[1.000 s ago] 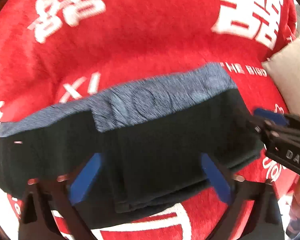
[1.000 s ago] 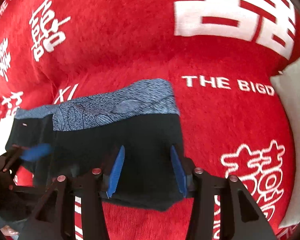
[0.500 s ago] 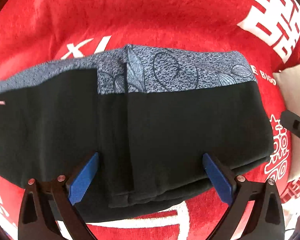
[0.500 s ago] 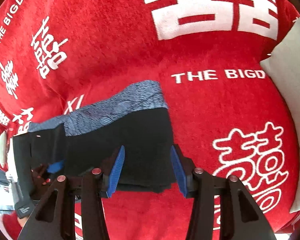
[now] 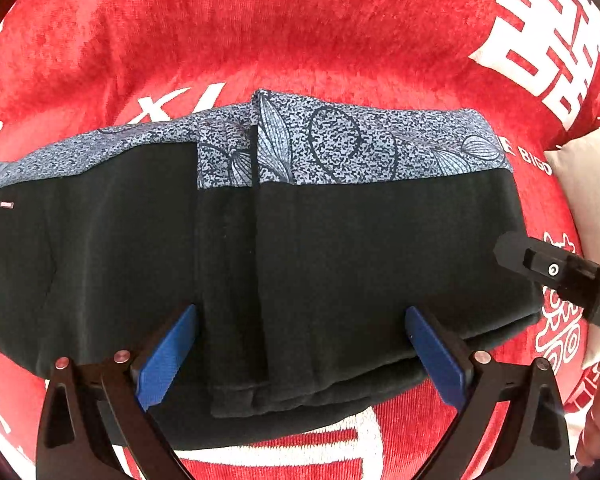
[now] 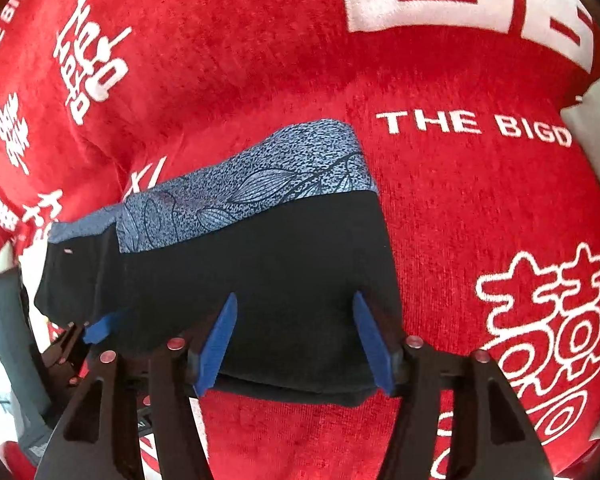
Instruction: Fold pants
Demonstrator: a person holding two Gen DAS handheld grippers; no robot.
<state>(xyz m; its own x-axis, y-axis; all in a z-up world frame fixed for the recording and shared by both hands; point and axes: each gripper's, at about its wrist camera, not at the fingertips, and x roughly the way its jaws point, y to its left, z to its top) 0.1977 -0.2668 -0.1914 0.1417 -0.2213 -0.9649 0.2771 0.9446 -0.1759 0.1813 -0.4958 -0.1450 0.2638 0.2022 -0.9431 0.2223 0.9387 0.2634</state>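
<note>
Step in hand: the pants [image 5: 340, 264] already lay folded into a compact bundle, so this looked like the release after a fold, with smoothing or one last fold left to judge

Where the pants were: flat on a red cloth [image 5: 300, 32] printed with white characters, near the middle of both views; a pale cushion [image 5: 588, 184] sat just off their right end

Long axis: left to right across the scene, the black layers stacked with their loose edges toward the near side

Which way they pointed: the grey-blue patterned waistband [image 5: 360, 144] ran along the far edge

Left hand-held gripper [image 5: 300, 354]: blue pads [image 5: 164, 360] spread wide apart above the near edge of the bundle, nothing pinched between them

Right hand-held gripper [image 6: 296, 340]: jaws had just been opening; its pads [image 6: 216, 344] stood either side of the right end of the fabric and seemed not to press it, though contact was hard to tell

Next move calls for: lifting both tools clear without dragging the top layer; if another fold is wanted, a grip on one short end, carried over the other so the edges stay aligned
</note>
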